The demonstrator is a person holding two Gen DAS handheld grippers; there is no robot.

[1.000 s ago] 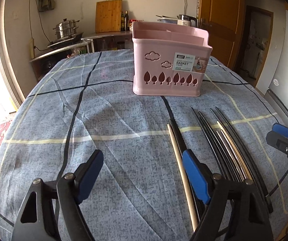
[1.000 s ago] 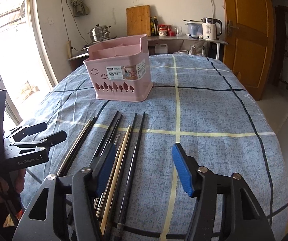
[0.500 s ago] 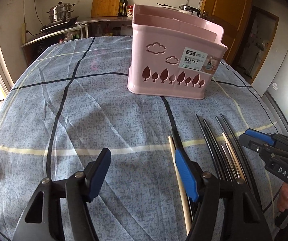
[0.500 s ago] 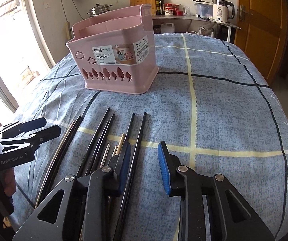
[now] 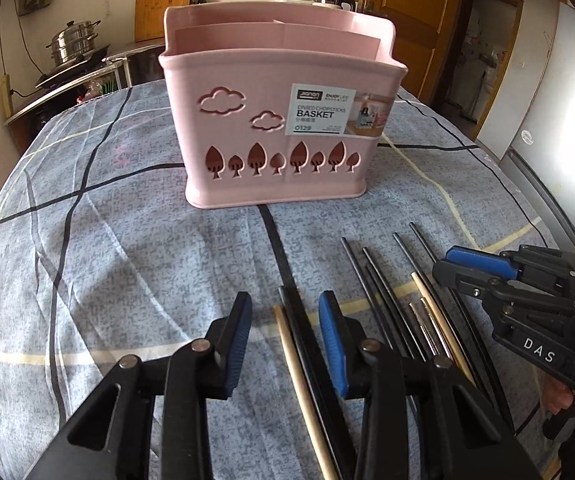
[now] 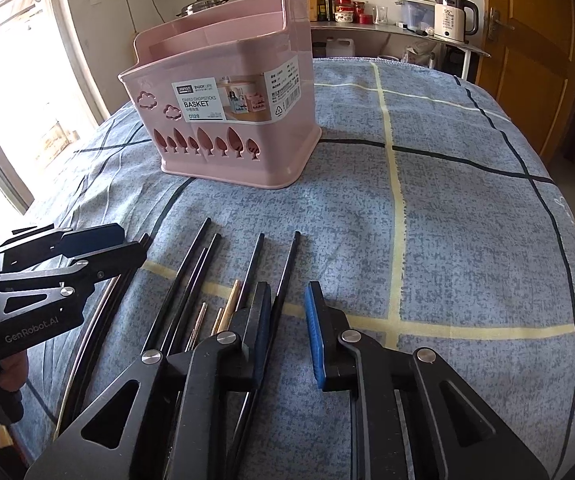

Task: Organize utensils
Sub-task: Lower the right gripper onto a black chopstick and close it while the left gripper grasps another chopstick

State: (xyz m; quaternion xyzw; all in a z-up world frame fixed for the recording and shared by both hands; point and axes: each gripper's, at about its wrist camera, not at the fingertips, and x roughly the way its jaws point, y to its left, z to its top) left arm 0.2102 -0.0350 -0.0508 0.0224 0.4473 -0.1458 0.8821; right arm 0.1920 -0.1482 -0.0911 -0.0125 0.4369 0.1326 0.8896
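A pink chopstick basket (image 5: 279, 128) stands upright on the blue checked tablecloth; it also shows in the right wrist view (image 6: 227, 120). Several chopsticks, black, wooden and metal, lie side by side in front of it (image 5: 387, 300) (image 6: 191, 292). My left gripper (image 5: 285, 336) is open, its jaws on either side of a wooden chopstick (image 5: 299, 372) and a black one. My right gripper (image 6: 287, 328) is open, its jaws astride the rightmost black chopstick (image 6: 285, 276). Neither holds anything.
The table's cloth (image 6: 447, 200) runs to rounded edges on all sides. Behind it stand a counter with a kettle (image 6: 453, 16), bottles, a cutting board (image 5: 163, 4) and a steel pot (image 5: 73, 42). A wooden door (image 6: 527, 40) is at right.
Both grippers have moved forward and lower toward the chopsticks and the basket. Both jaws have narrowed, each now straddling chopsticks.
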